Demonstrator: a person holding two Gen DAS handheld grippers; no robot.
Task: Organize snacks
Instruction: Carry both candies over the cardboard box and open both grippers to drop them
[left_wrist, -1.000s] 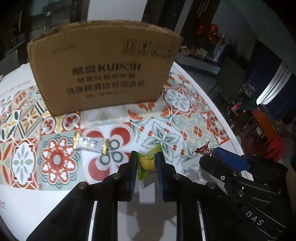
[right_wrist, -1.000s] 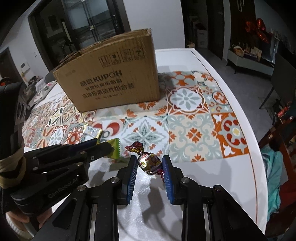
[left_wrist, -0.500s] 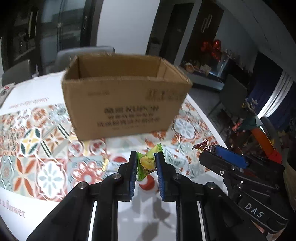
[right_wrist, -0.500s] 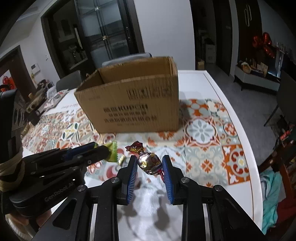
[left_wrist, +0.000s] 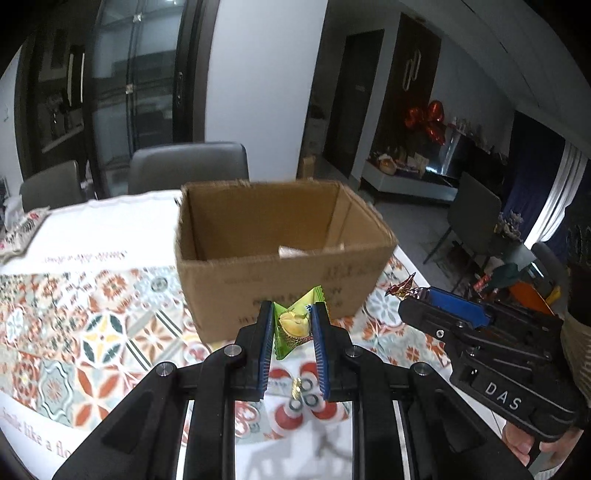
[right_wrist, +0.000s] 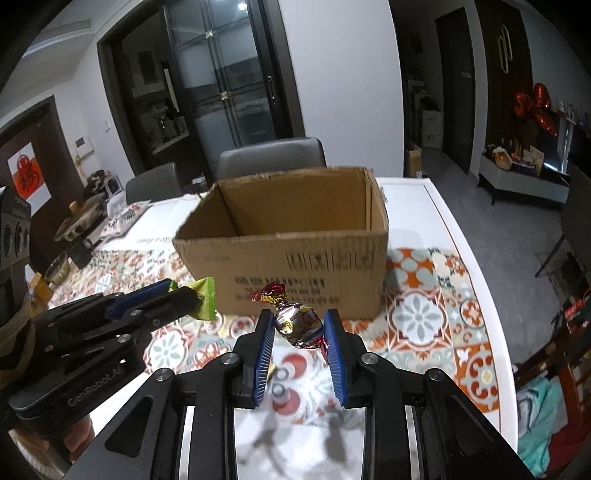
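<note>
My left gripper (left_wrist: 292, 314) is shut on a green durian candy (left_wrist: 293, 325), held above the table in front of the open cardboard box (left_wrist: 280, 273). My right gripper (right_wrist: 300, 321) is shut on a foil-wrapped candy (right_wrist: 297, 322), also raised in front of the box (right_wrist: 295, 258). A white packet (left_wrist: 290, 252) lies inside the box. Another wrapped snack (left_wrist: 295, 386) lies on the table below the left gripper. The right gripper with its candy shows at the right in the left wrist view (left_wrist: 410, 295); the left gripper with the green candy shows at the left in the right wrist view (right_wrist: 192, 299).
The box stands on a patterned tablecloth (left_wrist: 92, 332) on a white table (right_wrist: 454, 229). Grey chairs (left_wrist: 188, 166) stand behind the table. Bowls and clutter (right_wrist: 70, 229) sit at the table's far left.
Both grippers have risen with their candies from table level. The box's open top and inside have come into view. The snack left on the table now lies below the left gripper.
</note>
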